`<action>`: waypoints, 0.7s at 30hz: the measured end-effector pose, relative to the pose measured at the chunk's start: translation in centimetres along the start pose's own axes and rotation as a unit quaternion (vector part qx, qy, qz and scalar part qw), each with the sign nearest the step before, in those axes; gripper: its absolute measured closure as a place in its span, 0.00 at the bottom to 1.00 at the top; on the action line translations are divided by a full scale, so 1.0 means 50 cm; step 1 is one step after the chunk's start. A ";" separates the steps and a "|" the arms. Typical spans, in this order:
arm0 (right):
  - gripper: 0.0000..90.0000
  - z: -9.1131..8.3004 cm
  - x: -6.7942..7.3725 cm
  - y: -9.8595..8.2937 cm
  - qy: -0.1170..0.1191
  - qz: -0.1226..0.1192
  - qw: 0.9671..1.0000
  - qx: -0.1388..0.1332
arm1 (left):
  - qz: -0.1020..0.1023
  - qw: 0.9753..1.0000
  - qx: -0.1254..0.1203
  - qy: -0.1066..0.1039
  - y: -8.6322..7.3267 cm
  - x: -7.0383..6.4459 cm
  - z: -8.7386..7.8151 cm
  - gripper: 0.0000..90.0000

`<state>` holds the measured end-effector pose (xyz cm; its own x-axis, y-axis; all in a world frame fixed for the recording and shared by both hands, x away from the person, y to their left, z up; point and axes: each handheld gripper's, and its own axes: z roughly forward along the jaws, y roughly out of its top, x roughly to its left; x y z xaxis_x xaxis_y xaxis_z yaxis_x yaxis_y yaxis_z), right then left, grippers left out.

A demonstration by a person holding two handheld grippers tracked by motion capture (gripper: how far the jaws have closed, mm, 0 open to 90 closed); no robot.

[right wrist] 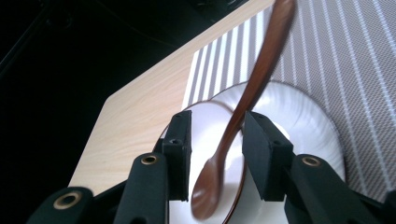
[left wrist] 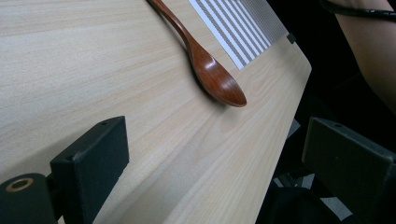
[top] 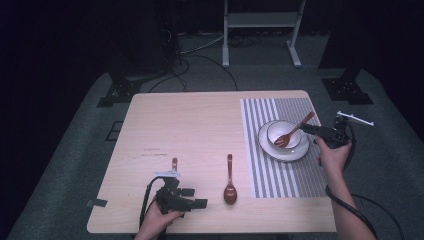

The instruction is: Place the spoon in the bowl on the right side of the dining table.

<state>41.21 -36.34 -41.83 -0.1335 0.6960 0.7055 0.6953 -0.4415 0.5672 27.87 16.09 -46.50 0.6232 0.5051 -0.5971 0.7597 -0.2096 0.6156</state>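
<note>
- On the striped mat (top: pixel 285 150) sat a white plate (top: pixel 283 150) with a bowl (top: pixel 283 133) on it.
- A wooden fork (top: pixel 294 131) leaned in the bowl, handle pointing away from the plate.
- The right gripper (right wrist: pixel 212 140), beside the plate, had its jaws parted around the fork, not pinching it.
- A wooden spoon (top: pixel 230 181) lay left of the mat.
- The left gripper (top: pixel 192 197), left of that spoon, stood released and empty.

Overhead faces forward-down — gripper cameras sit table-close.
</note>
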 end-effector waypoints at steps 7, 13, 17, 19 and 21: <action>0.66 -0.007 0.015 -0.018 0.011 -0.016 1.000 0.014 | -0.001 1.000 -0.002 0.002 -0.001 0.001 -0.003 0.07; 0.65 -0.008 0.022 -0.028 0.017 -0.025 0.999 0.023 | -0.001 1.000 -0.004 0.004 -0.001 0.001 -0.004 0.07; 0.64 -0.009 0.032 -0.039 0.020 -0.034 0.999 0.031 | -0.002 1.000 -0.005 0.004 -0.001 0.000 -0.005 0.07; 0.62 -0.009 0.037 -0.043 0.023 -0.036 0.999 0.034 | -0.003 1.000 -0.006 0.004 -0.001 0.000 -0.006 0.07; 0.61 -0.009 0.041 -0.048 0.021 -0.044 0.998 0.038 | -0.003 1.000 -0.006 0.004 -0.001 0.001 -0.007 0.07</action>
<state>38.97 -34.11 -41.56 -0.2253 0.7046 0.6729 0.7312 -0.3342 0.5947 27.78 16.41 -46.36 0.6168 0.5128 -0.5972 0.7612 -0.1955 0.6183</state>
